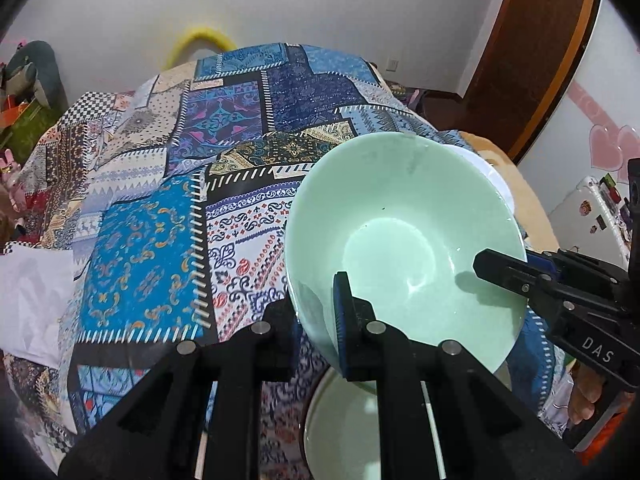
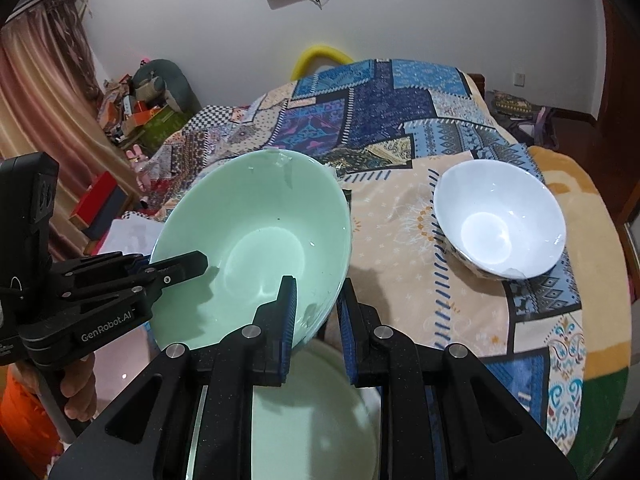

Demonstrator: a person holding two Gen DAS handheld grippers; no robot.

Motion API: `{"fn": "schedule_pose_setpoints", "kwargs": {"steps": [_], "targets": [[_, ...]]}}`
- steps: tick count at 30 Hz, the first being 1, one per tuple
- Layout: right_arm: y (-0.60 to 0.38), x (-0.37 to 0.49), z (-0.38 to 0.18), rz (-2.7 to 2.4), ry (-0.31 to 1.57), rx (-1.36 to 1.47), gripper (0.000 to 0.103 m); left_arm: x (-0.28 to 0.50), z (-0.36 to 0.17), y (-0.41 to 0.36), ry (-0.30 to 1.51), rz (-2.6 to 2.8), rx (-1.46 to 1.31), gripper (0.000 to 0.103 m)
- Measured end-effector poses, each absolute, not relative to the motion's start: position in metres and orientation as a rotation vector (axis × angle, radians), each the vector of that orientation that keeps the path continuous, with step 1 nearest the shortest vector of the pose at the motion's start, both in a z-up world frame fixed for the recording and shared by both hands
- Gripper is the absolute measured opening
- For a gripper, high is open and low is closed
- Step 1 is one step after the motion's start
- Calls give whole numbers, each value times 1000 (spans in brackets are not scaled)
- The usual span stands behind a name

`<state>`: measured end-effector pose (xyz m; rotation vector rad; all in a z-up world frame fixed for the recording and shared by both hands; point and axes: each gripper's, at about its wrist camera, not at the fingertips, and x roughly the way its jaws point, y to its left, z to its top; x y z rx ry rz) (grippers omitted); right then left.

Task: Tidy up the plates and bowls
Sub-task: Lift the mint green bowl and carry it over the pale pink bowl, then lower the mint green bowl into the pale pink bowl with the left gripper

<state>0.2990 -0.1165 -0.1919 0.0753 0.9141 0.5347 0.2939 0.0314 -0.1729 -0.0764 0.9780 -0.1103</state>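
Note:
A pale green bowl (image 1: 404, 232) is held tilted above the table by both grippers; it also shows in the right wrist view (image 2: 248, 232). My left gripper (image 1: 316, 320) is shut on its near rim. My right gripper (image 2: 316, 320) is shut on the bowl's other rim, and it shows at the right of the left wrist view (image 1: 516, 276). A pale green plate (image 2: 312, 412) lies below the bowl, also seen low in the left wrist view (image 1: 340, 428). A white bowl (image 2: 500, 220) stands on the cloth to the right; its rim peeks out behind the green bowl (image 1: 488, 168).
The round table carries a patchwork cloth (image 1: 172, 216) (image 2: 400, 120). White paper (image 1: 32, 300) lies at its left edge. Boxes and clutter (image 2: 132, 116) stand by the curtain at the left. A wooden door (image 1: 536, 60) is at the right.

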Motion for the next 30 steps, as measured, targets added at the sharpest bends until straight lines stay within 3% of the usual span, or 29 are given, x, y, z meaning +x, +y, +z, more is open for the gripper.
{"fn": "schedule_pose_setpoints", "kwargs": {"steps": [30], "targets": [[-51,218,-167,663,857,26,19,160,-125,100,898,10,-150,14]]}}
